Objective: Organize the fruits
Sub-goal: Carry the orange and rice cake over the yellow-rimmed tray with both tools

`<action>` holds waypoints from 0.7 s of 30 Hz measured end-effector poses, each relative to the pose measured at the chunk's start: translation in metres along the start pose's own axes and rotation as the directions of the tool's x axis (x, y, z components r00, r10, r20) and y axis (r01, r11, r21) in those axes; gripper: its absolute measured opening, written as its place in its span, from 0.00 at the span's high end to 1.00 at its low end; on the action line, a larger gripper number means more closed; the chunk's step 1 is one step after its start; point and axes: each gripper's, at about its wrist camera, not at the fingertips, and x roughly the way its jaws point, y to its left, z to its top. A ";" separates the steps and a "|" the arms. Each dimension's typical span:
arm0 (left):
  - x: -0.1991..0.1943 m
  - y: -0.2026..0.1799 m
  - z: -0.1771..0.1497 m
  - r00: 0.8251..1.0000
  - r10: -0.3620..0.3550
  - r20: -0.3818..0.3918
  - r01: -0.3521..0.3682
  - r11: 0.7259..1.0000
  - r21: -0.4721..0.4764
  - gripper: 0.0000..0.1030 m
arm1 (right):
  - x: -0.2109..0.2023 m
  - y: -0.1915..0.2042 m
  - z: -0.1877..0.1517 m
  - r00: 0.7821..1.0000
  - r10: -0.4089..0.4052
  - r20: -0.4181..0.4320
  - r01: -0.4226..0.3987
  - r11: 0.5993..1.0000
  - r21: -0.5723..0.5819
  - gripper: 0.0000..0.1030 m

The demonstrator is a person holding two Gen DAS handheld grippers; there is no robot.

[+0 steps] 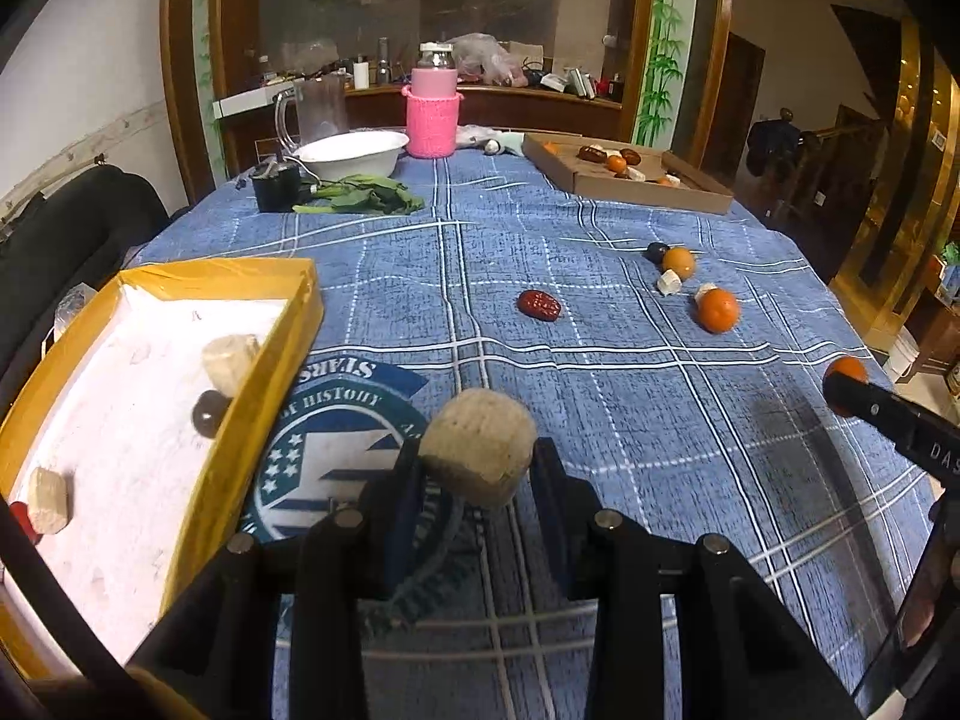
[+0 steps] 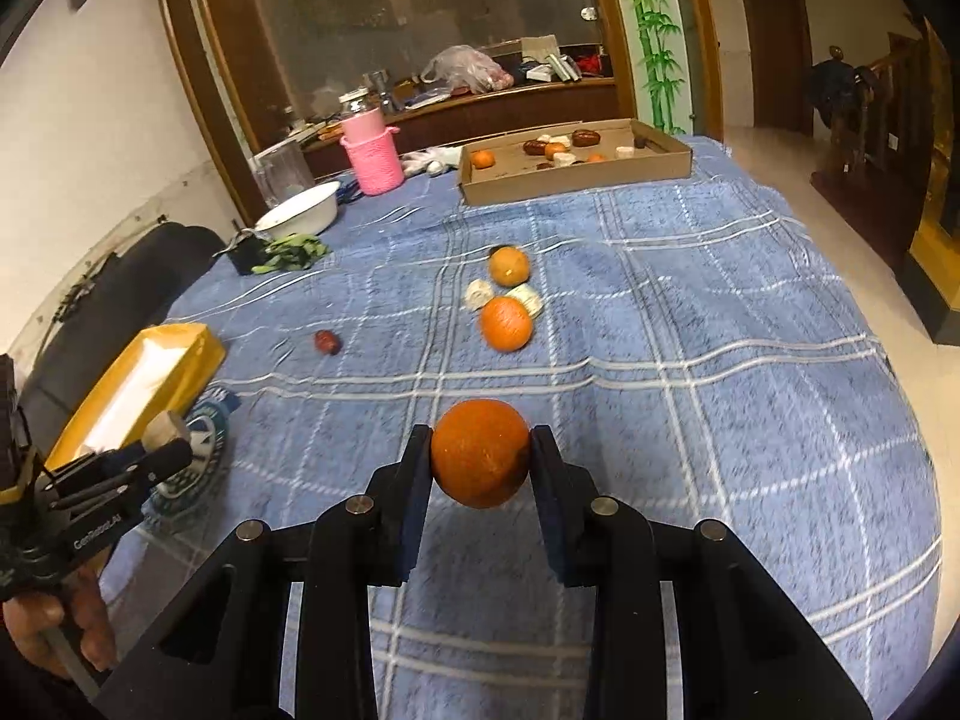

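My left gripper [image 1: 477, 459] is shut on a beige round chunk [image 1: 480, 444], held above the blue cloth just right of the yellow box [image 1: 264, 372]. The box holds two beige chunks [image 1: 228, 360] and a dark fruit [image 1: 207, 411]. My right gripper [image 2: 480, 459] is shut on an orange [image 2: 480, 459] above the cloth. It shows at the right edge of the left wrist view [image 1: 843, 384]. A red date [image 1: 539, 303], two oranges [image 1: 717, 309] and white pieces [image 1: 669, 283] lie on the cloth mid-table.
A cardboard tray [image 2: 576, 180] with several fruits stands at the far right. A white bowl [image 1: 354, 153], glass pitcher [image 1: 318, 108], pink-covered jar [image 1: 433, 114] and green leaves [image 1: 360, 195] sit at the far left. A dark chair [image 1: 66, 228] is left of the table.
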 end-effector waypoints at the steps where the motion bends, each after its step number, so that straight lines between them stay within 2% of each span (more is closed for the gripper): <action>1: -0.004 0.001 -0.001 1.000 -0.002 0.005 0.002 1.000 -0.002 0.63 | -0.002 0.003 -0.002 1.000 0.006 -0.003 -0.006 1.000 0.000 0.70; 10: -0.034 0.019 -0.006 0.999 0.030 0.045 -0.028 0.999 -0.028 0.63 | -0.017 0.030 -0.013 0.998 0.061 0.008 -0.061 0.998 -0.014 0.70; 21: -0.058 0.081 -0.006 0.986 0.156 0.055 -0.147 0.979 -0.143 0.63 | -0.024 0.083 -0.006 0.987 0.162 0.021 -0.159 0.982 -0.097 0.70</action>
